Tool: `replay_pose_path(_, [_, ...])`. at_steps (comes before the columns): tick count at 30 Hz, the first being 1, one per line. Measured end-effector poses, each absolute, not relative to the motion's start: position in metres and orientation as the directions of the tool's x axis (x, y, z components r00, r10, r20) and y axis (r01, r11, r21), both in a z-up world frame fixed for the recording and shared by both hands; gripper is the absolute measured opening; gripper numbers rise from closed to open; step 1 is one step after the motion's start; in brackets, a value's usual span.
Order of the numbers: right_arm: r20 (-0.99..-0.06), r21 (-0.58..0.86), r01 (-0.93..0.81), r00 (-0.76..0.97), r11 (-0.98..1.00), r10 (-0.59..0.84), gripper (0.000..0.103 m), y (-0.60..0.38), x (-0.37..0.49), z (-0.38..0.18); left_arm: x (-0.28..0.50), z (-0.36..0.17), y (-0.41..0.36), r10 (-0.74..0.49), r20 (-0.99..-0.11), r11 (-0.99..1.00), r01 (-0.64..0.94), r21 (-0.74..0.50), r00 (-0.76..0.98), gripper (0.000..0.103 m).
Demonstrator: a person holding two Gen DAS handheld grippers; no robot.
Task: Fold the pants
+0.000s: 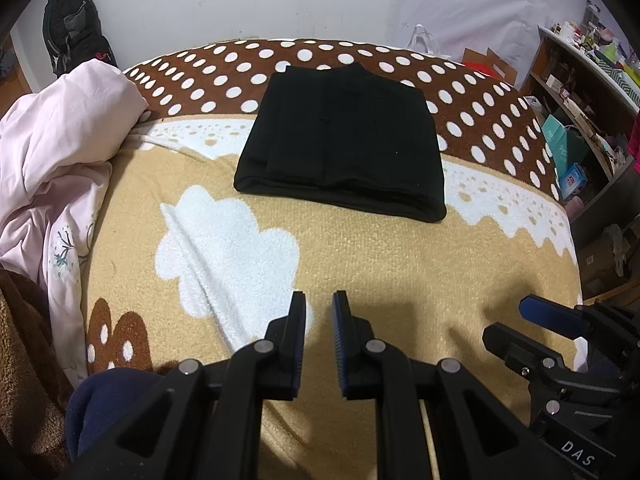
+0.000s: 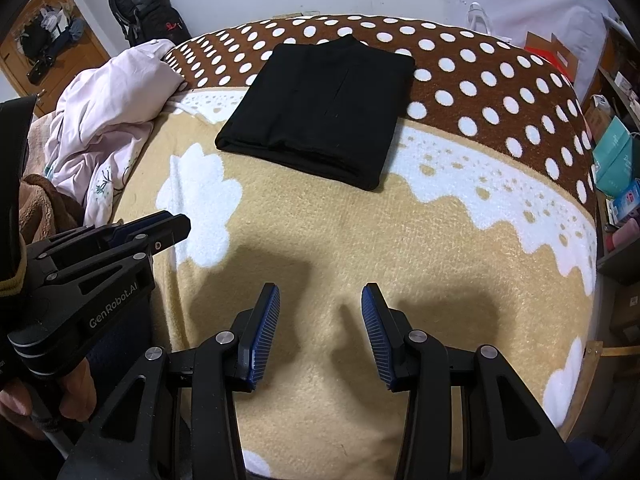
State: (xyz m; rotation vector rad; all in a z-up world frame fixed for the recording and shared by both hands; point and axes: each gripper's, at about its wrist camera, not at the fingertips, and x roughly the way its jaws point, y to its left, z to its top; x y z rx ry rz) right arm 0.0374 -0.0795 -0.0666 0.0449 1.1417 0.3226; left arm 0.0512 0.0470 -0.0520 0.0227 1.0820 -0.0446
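The black pants lie folded into a neat rectangle on the bed, across the border between the polka-dot band and the tan part; the right wrist view shows the same pants. My left gripper hovers well short of them over the tan blanket, jaws a narrow gap apart with nothing between. My right gripper stands open wider, also empty, over bare blanket. Each gripper shows in the other's view: the right gripper at the lower right, the left gripper at the left, held by a hand.
A tan blanket with white clouds and a brown dotted band covers the bed. A crumpled pink duvet lies at the left. A black backpack leans on the wall. Cluttered shelves stand beyond the bed's right edge.
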Motion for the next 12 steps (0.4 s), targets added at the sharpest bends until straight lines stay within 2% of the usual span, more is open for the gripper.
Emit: replay_pose_path(12, [-0.889,0.196,-0.244,0.365,0.95,0.277,0.044,-0.0773,0.0382,-0.0685,0.0514,-0.0536,0.0523,0.003,-0.876,1.0,0.018,0.013,0.482,0.016])
